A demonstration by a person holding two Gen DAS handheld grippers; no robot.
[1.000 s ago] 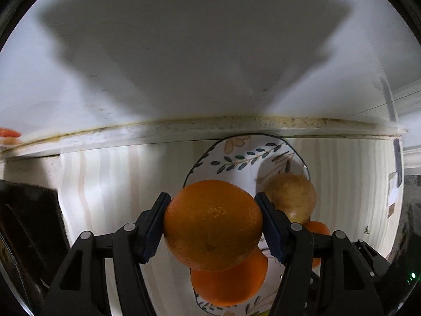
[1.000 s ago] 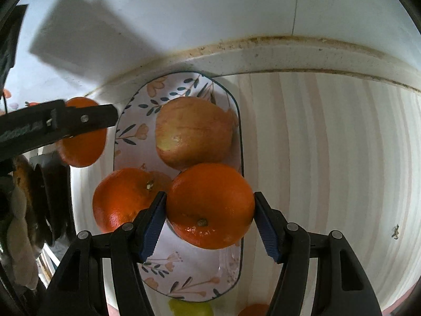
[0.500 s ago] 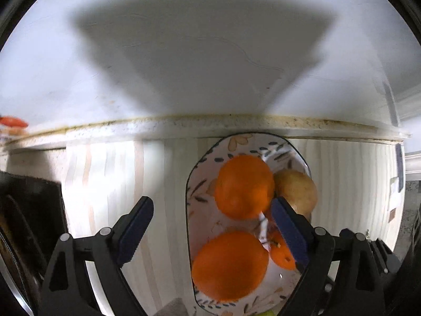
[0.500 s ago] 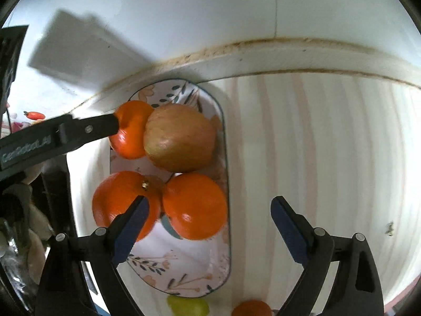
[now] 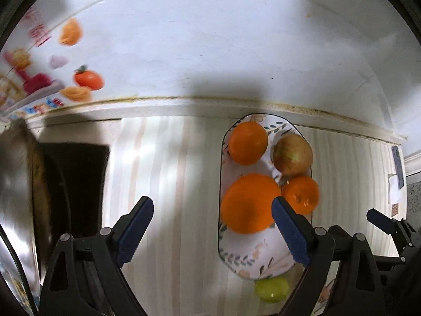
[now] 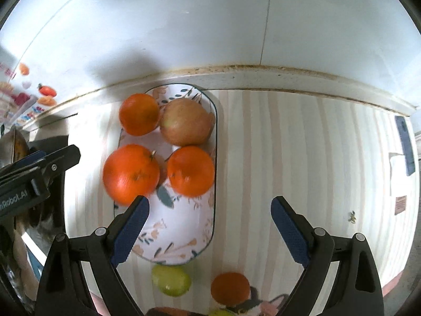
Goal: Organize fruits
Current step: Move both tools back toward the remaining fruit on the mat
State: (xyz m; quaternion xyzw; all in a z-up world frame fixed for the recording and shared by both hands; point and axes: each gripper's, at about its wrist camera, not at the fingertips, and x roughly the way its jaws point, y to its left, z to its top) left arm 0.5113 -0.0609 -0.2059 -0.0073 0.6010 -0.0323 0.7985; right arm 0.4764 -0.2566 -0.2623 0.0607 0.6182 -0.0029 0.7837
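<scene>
Ahead-right of the left gripper (image 5: 212, 233), jaws wide and empty, sits the oblong floral ceramic plate (image 5: 259, 263) with three oranges and a yellowish apple (image 5: 292, 154). The far orange (image 5: 247, 142) it held a second ago now rests there.

Ahead-left of the right gripper (image 6: 210, 233), also wide and empty, its released near-right orange (image 6: 190, 171) lies on the plate. A green fruit (image 6: 171, 280) and small orange (image 6: 230, 288) remain off-plate, likely next.
</scene>
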